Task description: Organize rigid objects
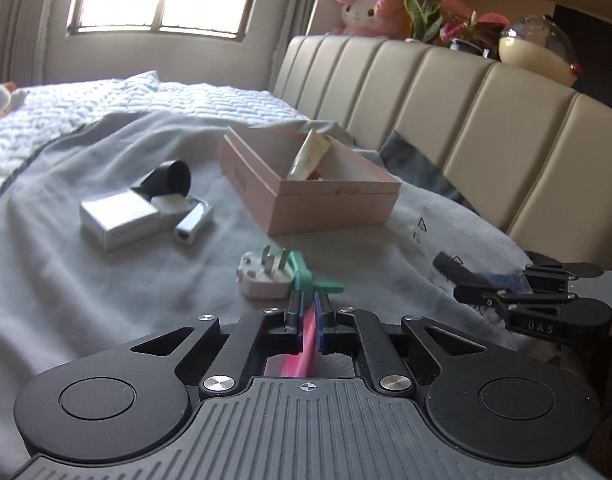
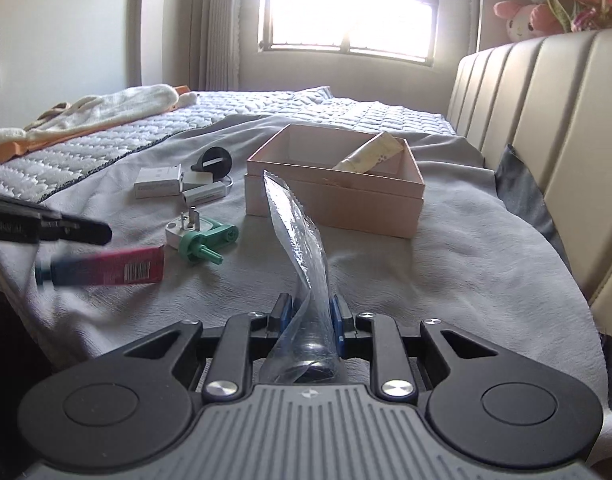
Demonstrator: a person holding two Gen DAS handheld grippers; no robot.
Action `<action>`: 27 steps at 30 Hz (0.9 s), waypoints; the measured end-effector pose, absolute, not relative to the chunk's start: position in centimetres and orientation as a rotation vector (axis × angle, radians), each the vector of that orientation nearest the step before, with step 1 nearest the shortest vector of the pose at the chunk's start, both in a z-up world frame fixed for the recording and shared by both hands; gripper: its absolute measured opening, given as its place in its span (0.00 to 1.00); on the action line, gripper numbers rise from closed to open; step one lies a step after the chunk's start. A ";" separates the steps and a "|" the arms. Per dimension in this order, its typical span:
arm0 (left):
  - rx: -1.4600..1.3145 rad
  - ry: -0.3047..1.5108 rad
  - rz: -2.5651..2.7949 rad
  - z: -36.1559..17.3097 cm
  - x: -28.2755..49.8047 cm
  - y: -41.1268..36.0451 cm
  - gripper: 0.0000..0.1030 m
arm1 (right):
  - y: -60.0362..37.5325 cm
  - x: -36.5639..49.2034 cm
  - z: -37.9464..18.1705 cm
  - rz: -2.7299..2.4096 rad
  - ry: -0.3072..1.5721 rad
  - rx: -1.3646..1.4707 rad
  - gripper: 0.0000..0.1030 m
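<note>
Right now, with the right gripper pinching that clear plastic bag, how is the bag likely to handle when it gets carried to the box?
The clear bag looks floppy: above the right gripper it twists and leans to one side. It is probably light, a thin film with a dark item low inside. Its glossy surface may slip between the pads, and the loose top could snag the pink box rim.

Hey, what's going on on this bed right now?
A person is tidying small items into a pink box. The left tool is shut on a pink tube; the right tool is shut on a clear plastic bag. A plug, chargers and a green piece remain on the blanket.
</note>
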State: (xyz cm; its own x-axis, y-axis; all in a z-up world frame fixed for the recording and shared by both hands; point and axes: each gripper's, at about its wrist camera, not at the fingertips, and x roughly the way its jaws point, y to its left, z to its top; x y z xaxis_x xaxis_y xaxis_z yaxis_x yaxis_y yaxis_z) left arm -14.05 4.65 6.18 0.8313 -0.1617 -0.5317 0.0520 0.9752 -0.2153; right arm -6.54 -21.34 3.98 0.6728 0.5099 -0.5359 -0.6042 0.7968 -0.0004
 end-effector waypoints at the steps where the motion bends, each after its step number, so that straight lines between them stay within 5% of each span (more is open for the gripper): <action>1: -0.179 0.603 -0.110 6.0 -13.6 4.4 0.07 | -21.5 -6.4 3.7 0.622 0.545 -0.179 0.20; 12: -0.171 0.785 -0.100 3.6 -14.4 3.4 0.13 | -19.5 -6.0 0.6 0.639 0.552 -0.227 0.21; 15: -0.109 0.791 -0.089 2.7 -14.3 2.5 0.33 | -19.0 -6.0 0.5 0.642 0.552 -0.229 0.30; 27: -0.146 0.807 -0.083 1.3 -12.3 2.0 0.37 | -17.6 -7.0 0.1 0.591 0.527 -0.337 0.32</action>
